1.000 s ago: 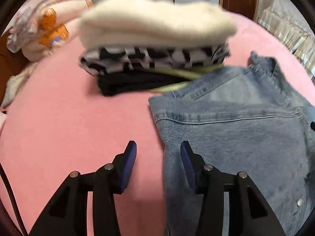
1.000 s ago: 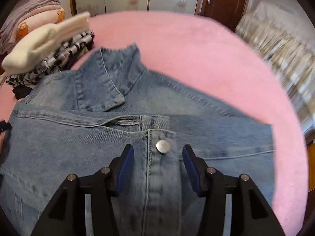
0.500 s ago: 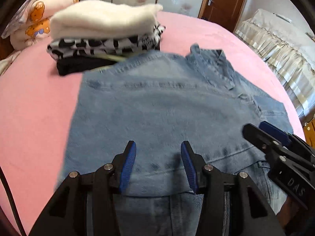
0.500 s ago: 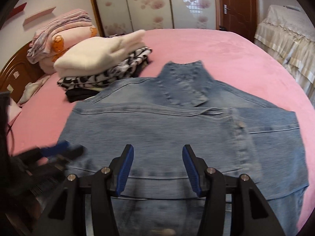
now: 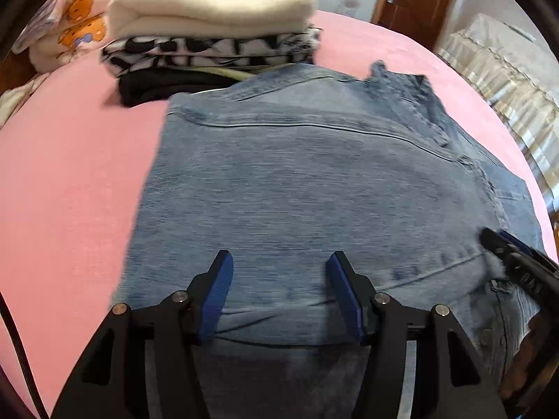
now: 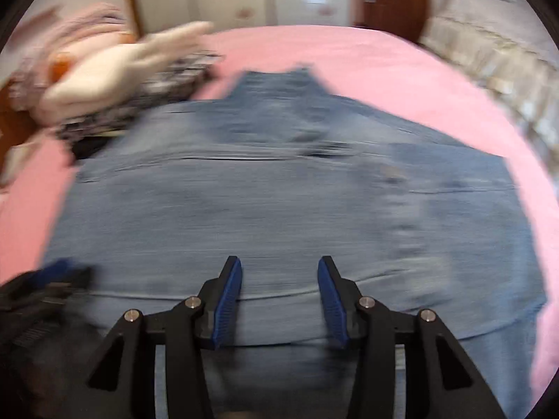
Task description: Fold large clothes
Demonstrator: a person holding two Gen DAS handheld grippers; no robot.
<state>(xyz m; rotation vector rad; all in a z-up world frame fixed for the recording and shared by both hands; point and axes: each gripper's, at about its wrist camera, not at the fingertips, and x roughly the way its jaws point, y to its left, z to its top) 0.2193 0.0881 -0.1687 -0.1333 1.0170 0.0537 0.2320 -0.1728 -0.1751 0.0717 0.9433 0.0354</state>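
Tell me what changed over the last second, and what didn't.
Both grippers pulled back from the jacket's top toward its near folded edge. The left gripper, first over the jacket's left side, now sits above the denim jacket, jaws opening. The right gripper left the collar button, jaws closing. Neither grips anything. The jacket and clothes pile stayed put.

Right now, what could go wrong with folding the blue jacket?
1. The denim jacket touches the pile of folded clothes at its far edge; lifting it might drag the pile over.
2. Both the left gripper, opening, and the right gripper, closing, hover with nothing pinched; they might catch only one layer, so the fold could sag.
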